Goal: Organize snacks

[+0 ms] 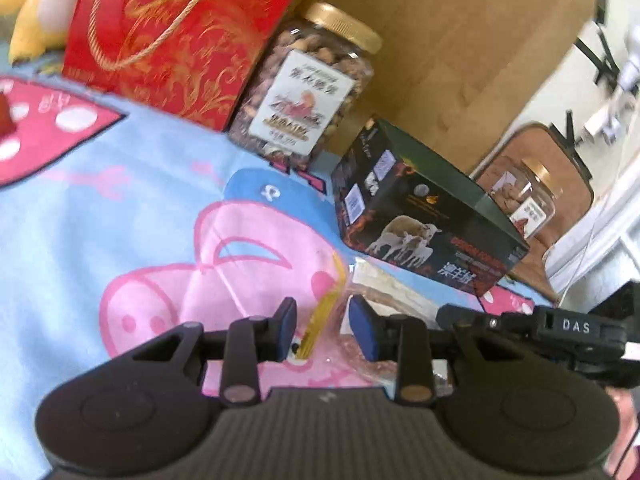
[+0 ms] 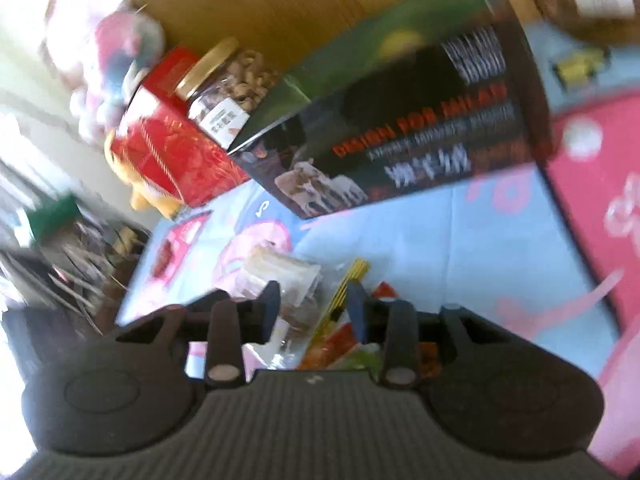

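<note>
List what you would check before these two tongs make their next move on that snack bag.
1. Snack bag between left tongs: ok, its yellow strip sits in the gap.
2. Left pads pressing on it: not ok, gaps show.
3. Right tongs open: ok.
4. Bag between right tongs: ok, not gripped.
5. Black box clear of the bag: ok, behind it.
6. Nut jar upright: ok.

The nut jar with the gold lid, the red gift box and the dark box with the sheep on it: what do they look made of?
Nut jar: clear plastic or glass, since the nuts show through; ribbed gold lid, metal or plastic. Red gift box: glossy printed cardboard with a cord handle. Dark box: printed cardboard, folded edges, slight sheen.
</note>
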A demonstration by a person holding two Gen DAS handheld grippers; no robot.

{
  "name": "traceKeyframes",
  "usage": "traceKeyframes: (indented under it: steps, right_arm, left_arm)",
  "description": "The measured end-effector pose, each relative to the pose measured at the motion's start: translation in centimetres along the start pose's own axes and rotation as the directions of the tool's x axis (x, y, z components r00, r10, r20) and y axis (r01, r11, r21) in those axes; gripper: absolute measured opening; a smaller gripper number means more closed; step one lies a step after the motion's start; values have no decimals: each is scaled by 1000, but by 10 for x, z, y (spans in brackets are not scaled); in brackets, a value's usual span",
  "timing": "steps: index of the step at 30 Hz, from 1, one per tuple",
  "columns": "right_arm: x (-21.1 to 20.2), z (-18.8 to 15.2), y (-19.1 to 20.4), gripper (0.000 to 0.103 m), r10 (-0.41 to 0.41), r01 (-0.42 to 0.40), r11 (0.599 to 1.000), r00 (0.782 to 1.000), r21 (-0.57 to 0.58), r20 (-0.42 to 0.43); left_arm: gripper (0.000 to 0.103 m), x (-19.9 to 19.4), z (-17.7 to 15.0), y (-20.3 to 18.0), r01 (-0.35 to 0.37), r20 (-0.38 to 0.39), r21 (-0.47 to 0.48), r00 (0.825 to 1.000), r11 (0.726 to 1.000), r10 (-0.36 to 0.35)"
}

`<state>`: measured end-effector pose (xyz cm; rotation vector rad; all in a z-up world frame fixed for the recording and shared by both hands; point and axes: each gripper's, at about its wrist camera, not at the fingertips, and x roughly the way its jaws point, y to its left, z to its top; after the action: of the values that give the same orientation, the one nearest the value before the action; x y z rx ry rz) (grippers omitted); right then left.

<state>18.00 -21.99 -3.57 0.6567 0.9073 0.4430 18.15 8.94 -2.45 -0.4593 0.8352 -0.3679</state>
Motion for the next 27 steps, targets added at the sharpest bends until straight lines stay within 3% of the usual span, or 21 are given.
traceKeyframes:
  steps: [2,6,11,14,18,20,23,27]
  right_arm:
    - [-4,3,-7,40,13,-15,997,1000,75,19]
    - [-24,4,-16,45,-33,21,993,994,117,106]
    - [-22,4,-25,49,6,-18,988,997,156,74]
    - [-3,7,-18,49,58,-60,984,998,168,15]
    - [14,11,14,51,28,-27,999,998,24,-63]
    - [19,8,37,47,-39,30,993,996,-110,-81]
    - [14,-4,68,42,-113,99,952,993,-289,-34]
    - [-2,-28,88,36,-113,121,900,993,-419,44]
  left_arm:
    - [27,1,2,8,18,-13,-49,1000,999,-18]
    - [24,-1,-1,11,14,-7,-35,1000,999,-14]
    - [25,-1,-1,15,45,-5,-53,999,998,-46]
    - [34,-2,0,22,103,-5,-95,995,990,-104]
    - [40,-2,-1,25,140,6,-114,990,984,-140]
    - [41,-3,-3,25,138,14,-104,990,985,-137]
    - [42,-6,-6,29,163,24,-124,987,979,-162]
    - [43,-23,-11,29,219,73,-125,975,968,-211]
